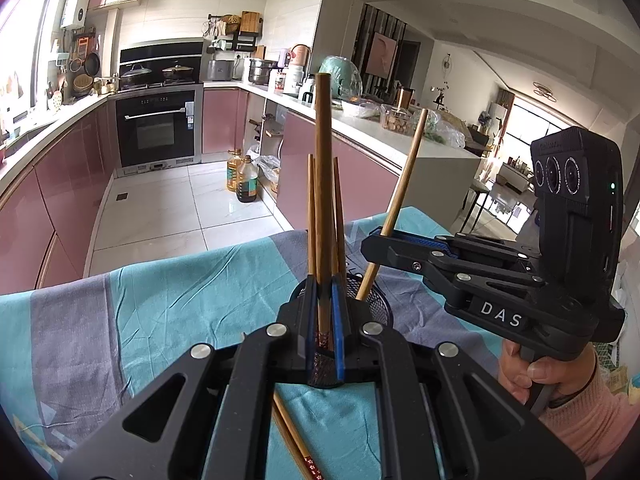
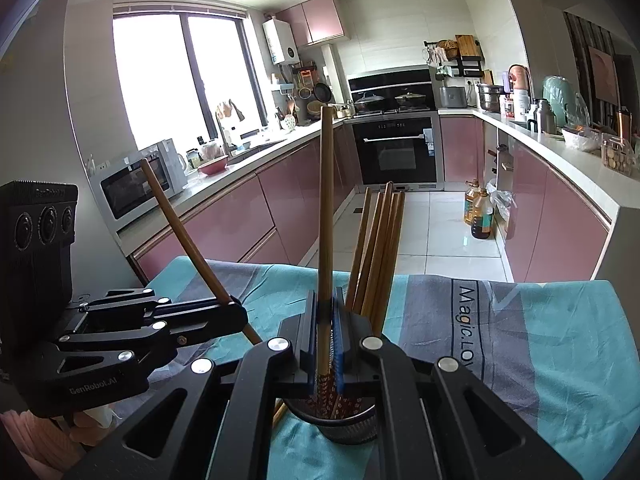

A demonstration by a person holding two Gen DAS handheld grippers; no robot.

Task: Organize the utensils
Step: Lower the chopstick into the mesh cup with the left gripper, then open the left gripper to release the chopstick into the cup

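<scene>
My left gripper (image 1: 325,294) is shut on a wooden chopstick (image 1: 323,152) that stands nearly upright, its red patterned end low between the blue pads. My right gripper (image 2: 327,304) is shut on another chopstick (image 2: 326,200), whose patterned end dips into the black mesh holder (image 2: 354,426). Several chopsticks (image 2: 378,248) lean in that holder. In the left wrist view the right gripper (image 1: 378,240) holds its slanted chopstick (image 1: 404,184) over the holder (image 1: 378,300). In the right wrist view the left gripper (image 2: 236,312) sits to the left, gripping a tilted chopstick (image 2: 180,232).
The holder stands on a teal and grey cloth (image 1: 160,320) covering the table. Loose chopsticks (image 1: 294,436) lie on the cloth below my left gripper. A hand in a pink sleeve (image 1: 560,384) holds the right gripper's handle. Beyond the table edge are pink kitchen cabinets and oil bottles (image 2: 478,212) on the floor.
</scene>
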